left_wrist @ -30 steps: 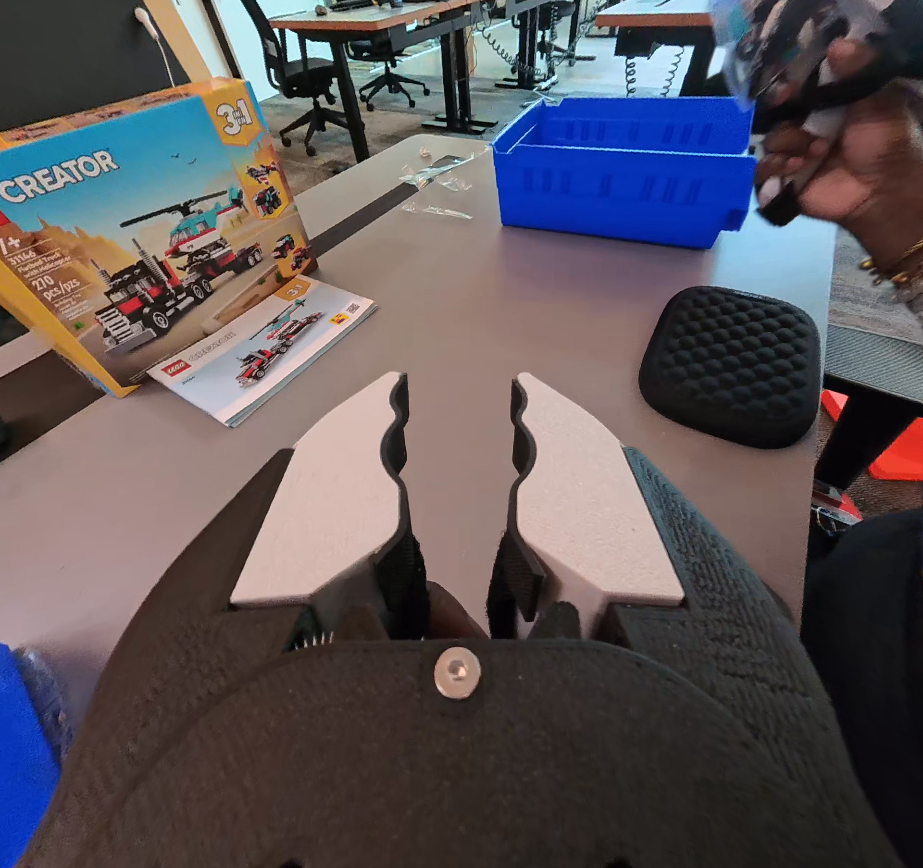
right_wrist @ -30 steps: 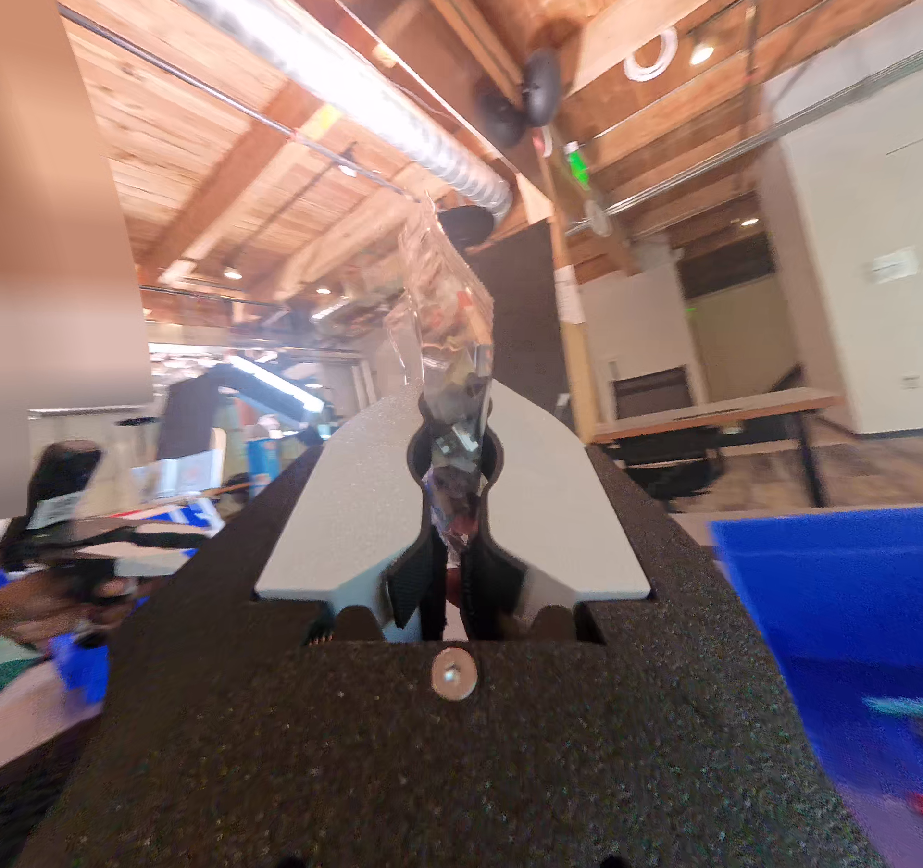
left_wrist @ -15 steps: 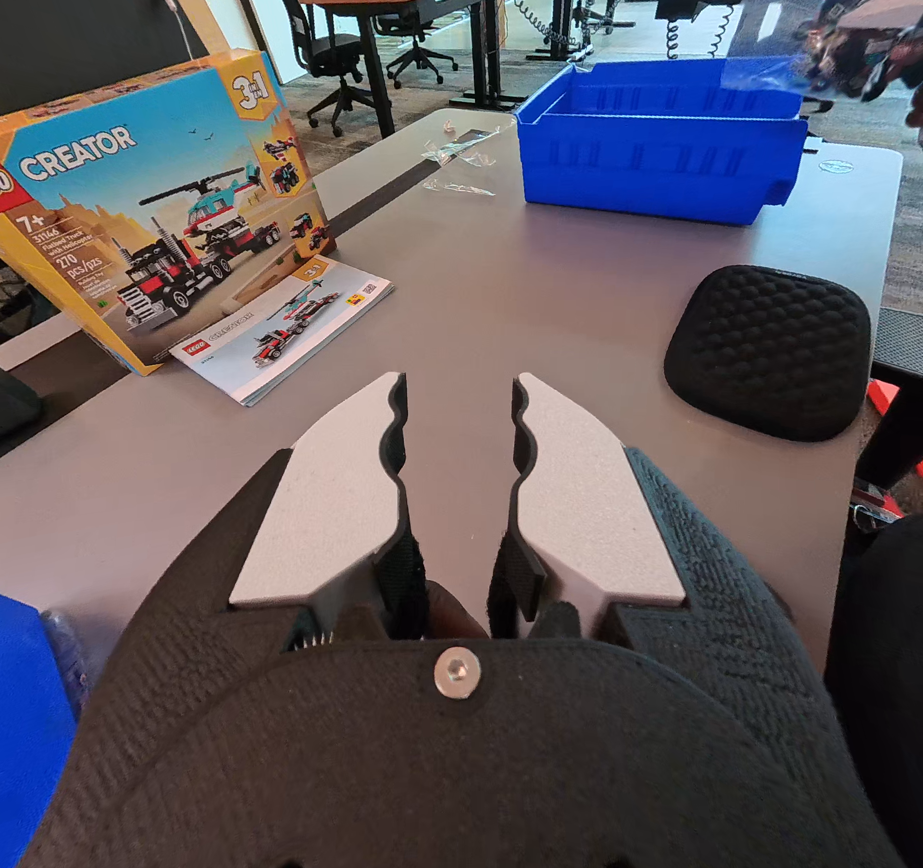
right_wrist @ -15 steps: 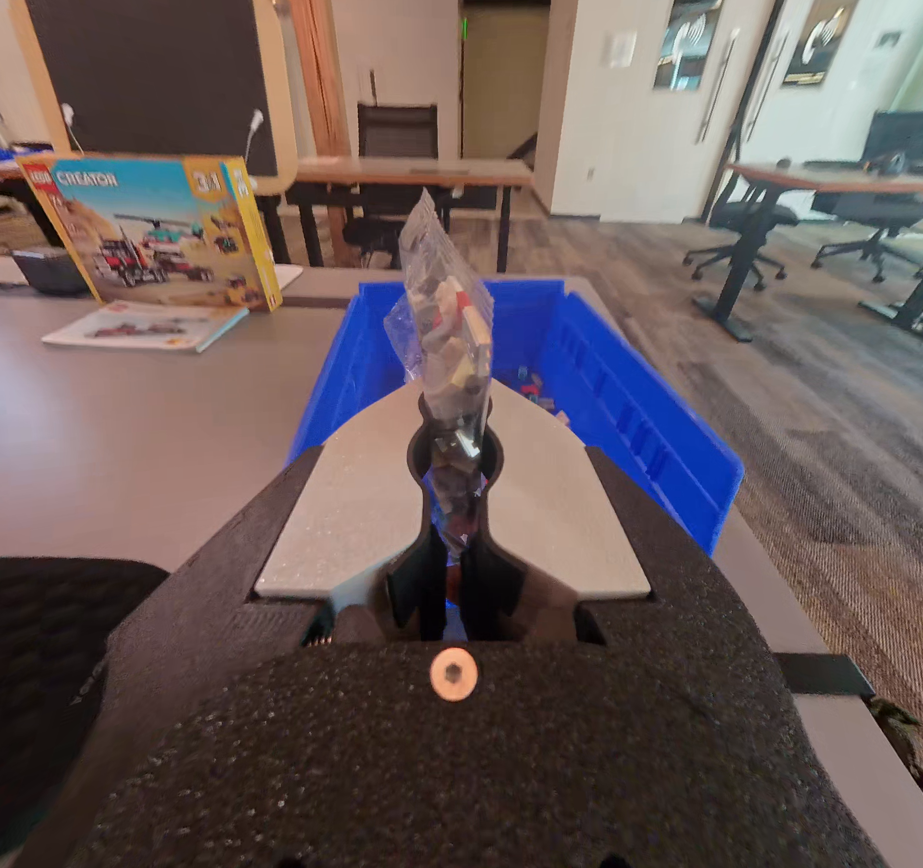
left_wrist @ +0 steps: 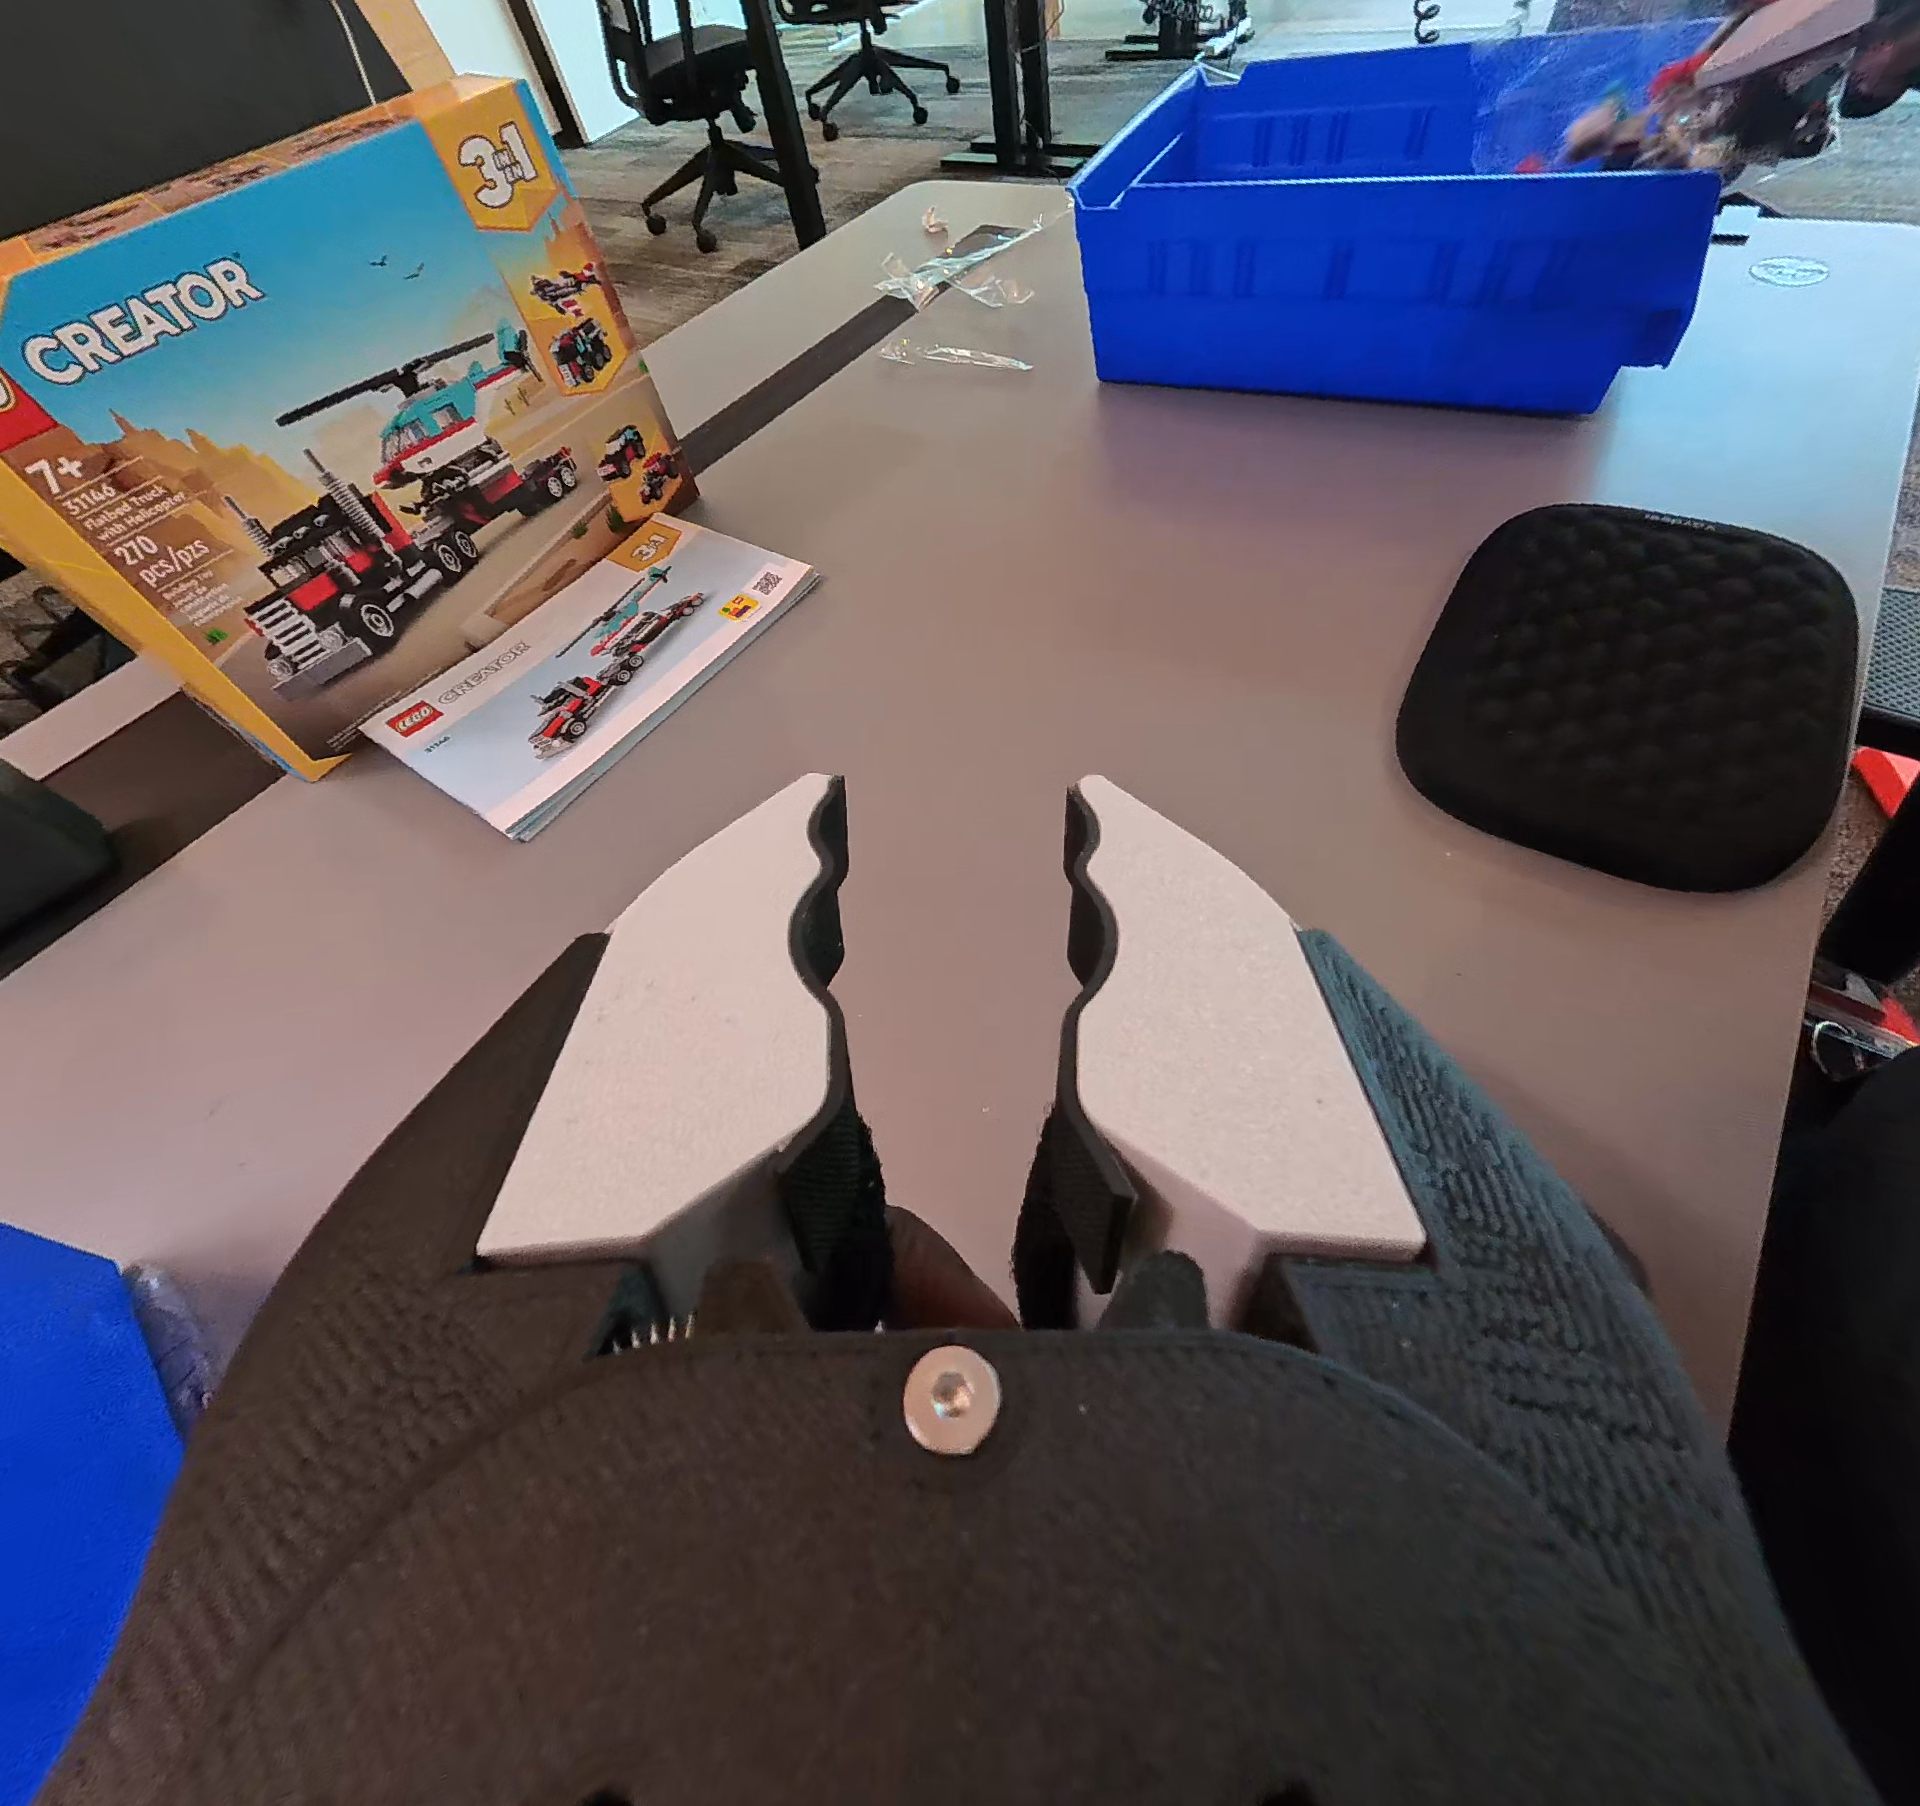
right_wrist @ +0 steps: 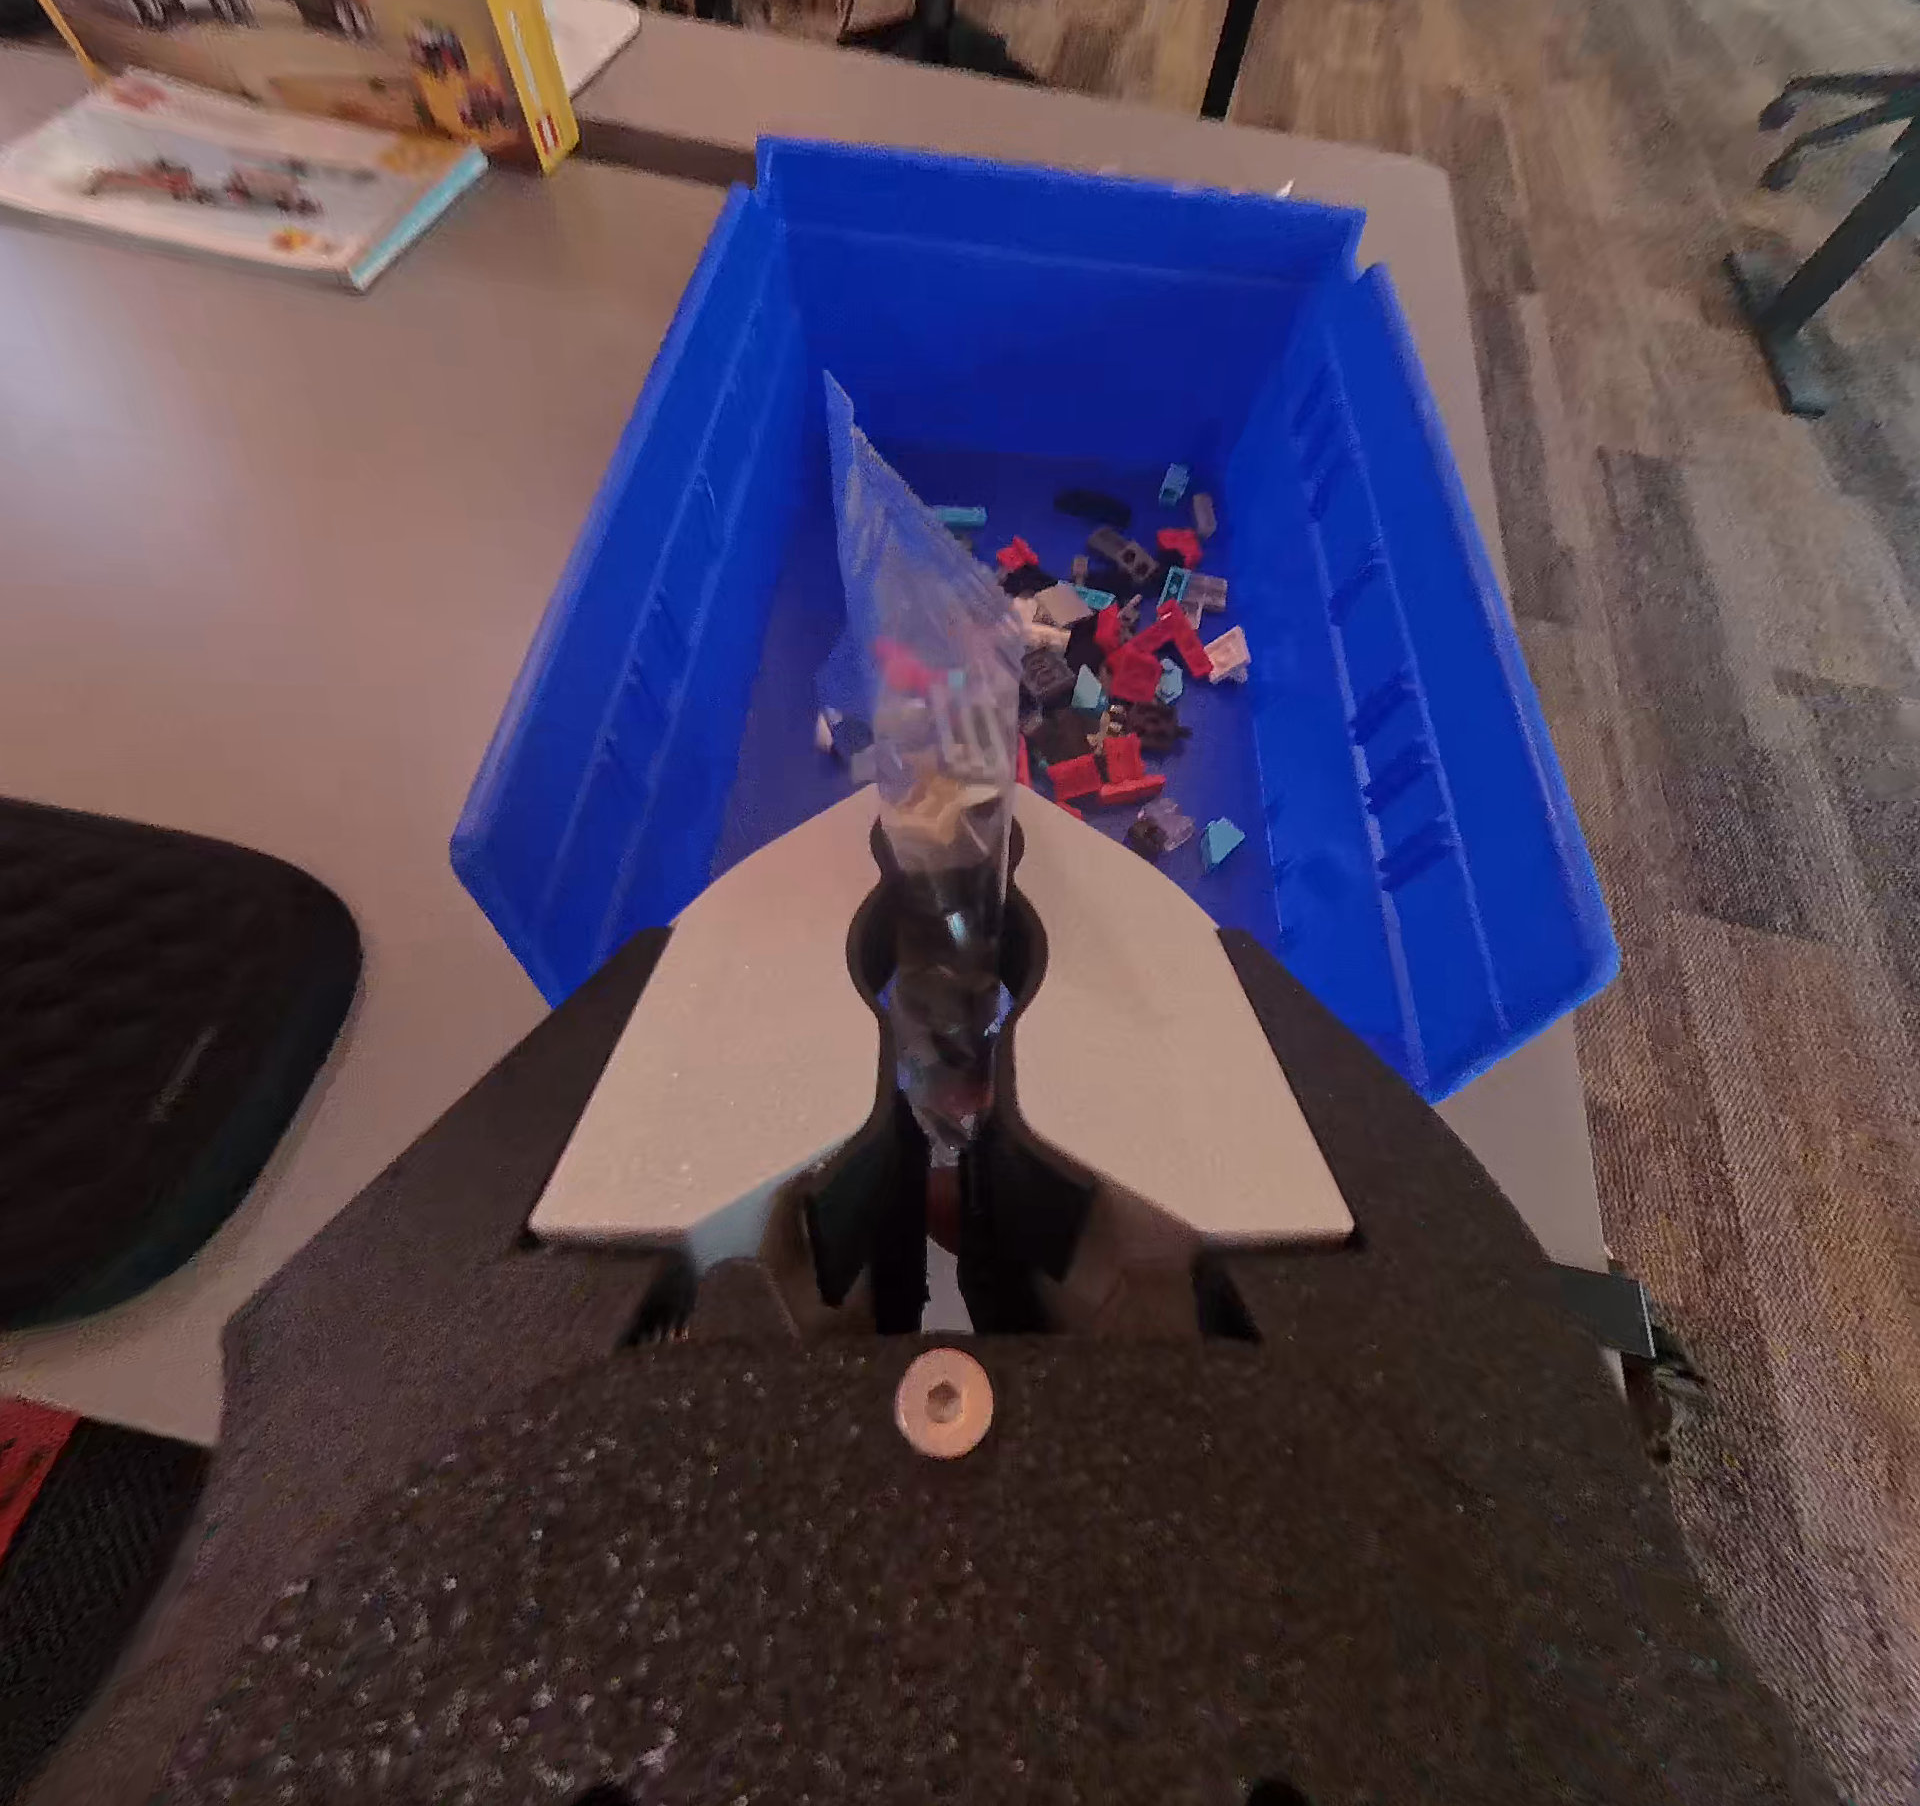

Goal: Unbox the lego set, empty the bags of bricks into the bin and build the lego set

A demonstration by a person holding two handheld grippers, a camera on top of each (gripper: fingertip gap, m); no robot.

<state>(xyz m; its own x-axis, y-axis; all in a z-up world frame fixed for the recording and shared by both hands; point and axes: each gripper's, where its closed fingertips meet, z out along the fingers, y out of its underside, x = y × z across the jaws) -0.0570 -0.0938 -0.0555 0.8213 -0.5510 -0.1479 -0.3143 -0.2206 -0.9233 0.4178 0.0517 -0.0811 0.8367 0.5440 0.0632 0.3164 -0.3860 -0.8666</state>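
My right gripper (right_wrist: 943,821) is shut on a clear bag of bricks (right_wrist: 925,676) and holds it tipped over the blue bin (right_wrist: 623,676). Several loose bricks (right_wrist: 1117,655) in red, black, grey and teal lie on the bin floor. In the left wrist view the bin (left_wrist: 1382,302) stands at the far right of the grey table, with the bag (left_wrist: 1683,94) blurred above its right end. My left gripper (left_wrist: 954,800) is open and empty, low over the table's near middle. The lego box (left_wrist: 312,406) stands upright at the left, with the instruction booklet (left_wrist: 603,676) lying flat in front of it.
A black padded mat (left_wrist: 1631,696) lies at the table's right edge, near the bin; it also shows in the right wrist view (right_wrist: 135,1050). Clear plastic scraps (left_wrist: 956,302) lie left of the bin. Desks and office chairs stand beyond the table. A blue object (left_wrist: 62,1507) sits at the lower left. The left gripper's tips are roughly 50 centimeters from the right gripper's.
My right gripper swung down from pointing at the ceiling to pointing into the bin, carrying the bag over it. My left gripper drifted slightly and stayed open.
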